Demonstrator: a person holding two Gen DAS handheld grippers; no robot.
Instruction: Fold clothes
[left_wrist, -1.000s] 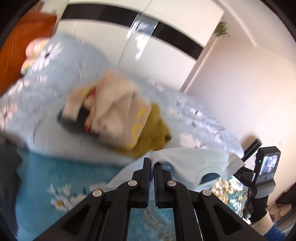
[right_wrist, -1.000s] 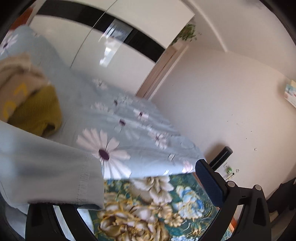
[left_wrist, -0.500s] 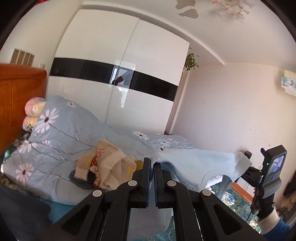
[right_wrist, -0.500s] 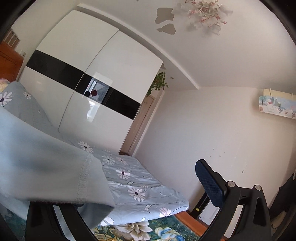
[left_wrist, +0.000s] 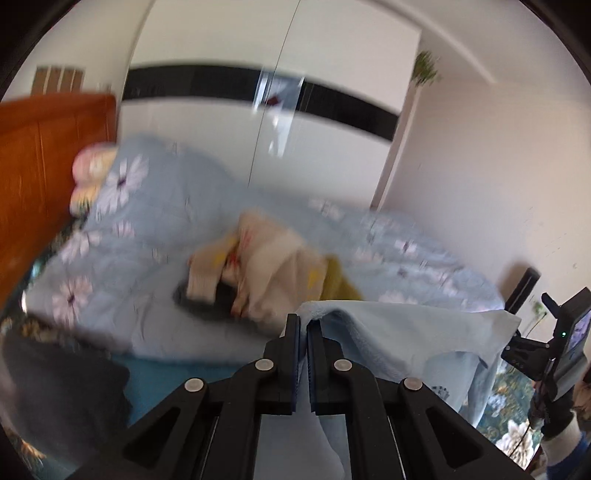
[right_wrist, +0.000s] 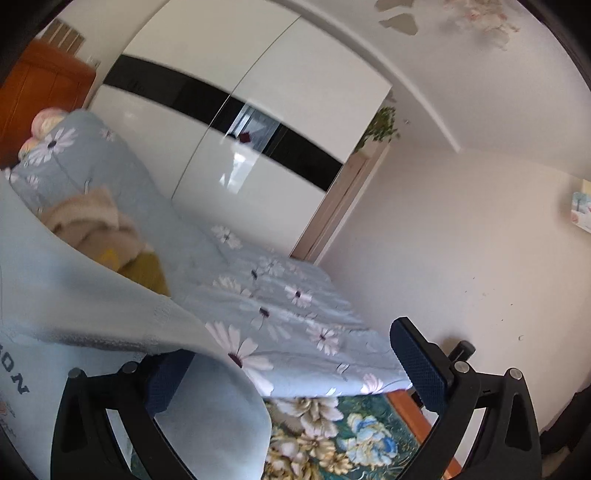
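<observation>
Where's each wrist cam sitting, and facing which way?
Left wrist: on the left claw, angled down over the bed toward the wardrobe; claw shut on the light blue garment, right hand at right edge.
Right wrist: on the right claw, facing across the bed; fingers apart, garment draped over one.
Shared: garment, bed, wardrobe, clothes pile.

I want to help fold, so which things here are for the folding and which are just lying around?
For the job: light blue shirt, pinched in the left gripper and draped over the open right gripper; beige and mustard clothes pile, probably waiting.

Just lying about: flowered quilt, wardrobe, headboard, floral rug.
</observation>
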